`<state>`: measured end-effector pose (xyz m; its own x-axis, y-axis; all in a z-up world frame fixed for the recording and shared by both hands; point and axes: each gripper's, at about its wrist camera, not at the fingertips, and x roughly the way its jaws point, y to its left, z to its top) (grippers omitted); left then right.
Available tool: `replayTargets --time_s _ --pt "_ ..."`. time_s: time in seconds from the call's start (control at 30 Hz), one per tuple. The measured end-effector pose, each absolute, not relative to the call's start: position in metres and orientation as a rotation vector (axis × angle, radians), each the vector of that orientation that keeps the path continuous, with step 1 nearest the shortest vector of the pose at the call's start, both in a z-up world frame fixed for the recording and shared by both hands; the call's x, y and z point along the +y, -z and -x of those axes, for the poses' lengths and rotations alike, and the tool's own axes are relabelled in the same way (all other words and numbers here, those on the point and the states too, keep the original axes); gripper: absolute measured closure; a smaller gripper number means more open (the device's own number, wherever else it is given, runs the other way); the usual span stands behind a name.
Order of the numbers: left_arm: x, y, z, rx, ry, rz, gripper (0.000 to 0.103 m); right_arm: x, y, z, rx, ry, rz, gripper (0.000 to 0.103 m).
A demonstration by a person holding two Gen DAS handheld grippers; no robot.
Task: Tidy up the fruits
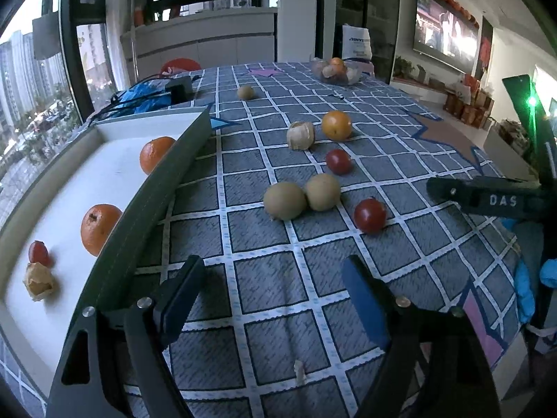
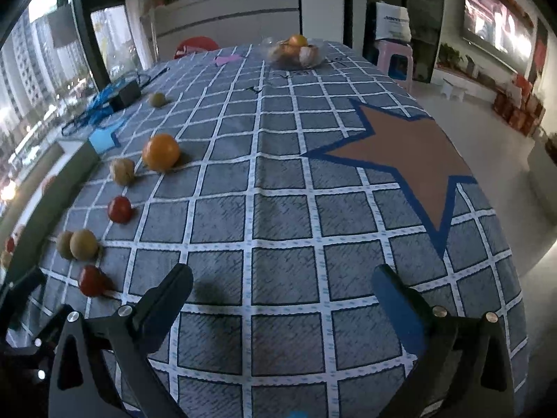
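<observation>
Nearest the left wrist camera, the left gripper (image 1: 275,280) is held with its jaws apart and nothing between them, above the checked tablecloth (image 1: 278,296). A small husk scrap (image 1: 299,371) is seen on the cloth just before it. To its left, a white tray (image 1: 62,209) with a green rim is loaded with two oranges (image 1: 99,224), a cherry tomato (image 1: 39,253) and a husked fruit (image 1: 39,284). Further on, two touching brown round fruits (image 1: 301,196), two cherry tomatoes (image 1: 370,215), a husked fruit (image 1: 300,134) and an orange (image 1: 336,124) are scattered. At the far end a clear bowl of fruit (image 1: 336,69) is placed. In the right wrist view, the right gripper (image 2: 282,285) is spread wide and empty over bare cloth, with a brown star patch (image 2: 410,160) beyond.
</observation>
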<state>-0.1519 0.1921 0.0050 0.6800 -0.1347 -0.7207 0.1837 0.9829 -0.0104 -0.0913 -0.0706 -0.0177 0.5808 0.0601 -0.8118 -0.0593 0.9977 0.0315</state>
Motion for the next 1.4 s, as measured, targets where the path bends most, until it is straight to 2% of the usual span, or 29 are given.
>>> replayTargets --time_s 1.4 --pt "0.1923 -0.0049 0.1521 0.803 0.178 -0.065 0.018 -0.0685 0.0189 0.0910 0.955 -0.064 0.018 0.000"
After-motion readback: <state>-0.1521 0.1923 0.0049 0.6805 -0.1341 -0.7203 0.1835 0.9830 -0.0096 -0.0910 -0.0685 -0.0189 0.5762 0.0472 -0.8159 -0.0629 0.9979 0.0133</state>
